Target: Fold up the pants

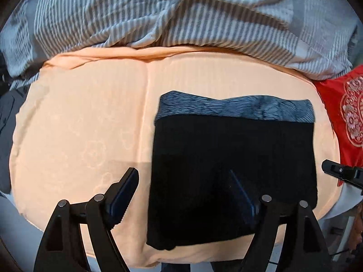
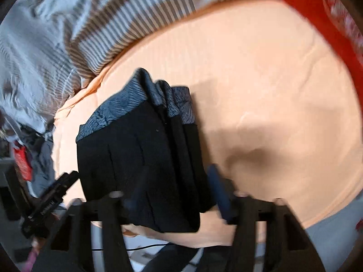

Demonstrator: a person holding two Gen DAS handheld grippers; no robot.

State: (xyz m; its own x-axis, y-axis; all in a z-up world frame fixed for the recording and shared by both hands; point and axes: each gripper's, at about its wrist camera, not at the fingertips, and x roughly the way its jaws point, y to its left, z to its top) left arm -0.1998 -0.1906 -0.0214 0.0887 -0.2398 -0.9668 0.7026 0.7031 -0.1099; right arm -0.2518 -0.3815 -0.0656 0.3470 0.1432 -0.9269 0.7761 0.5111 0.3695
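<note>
The black pants (image 1: 233, 170) lie folded into a compact rectangle on the peach bed sheet (image 1: 86, 117), with the grey patterned waistband (image 1: 236, 108) at the far edge. My left gripper (image 1: 183, 176) is open above the pants' near left part, holding nothing. In the right wrist view the folded pants (image 2: 140, 156) show stacked layers along their right edge. My right gripper (image 2: 179, 176) is open over the pants' near end and empty; the view is blurred. The right gripper's tip shows at the right edge of the left wrist view (image 1: 340, 172).
A grey and white striped duvet (image 1: 172, 13) is bunched along the far side of the bed. A red patterned cushion (image 1: 344, 113) lies at the right. Dark and grey clothes (image 2: 38, 158) lie off the bed's left edge. The sheet's near edge (image 1: 140, 258) curves close below the grippers.
</note>
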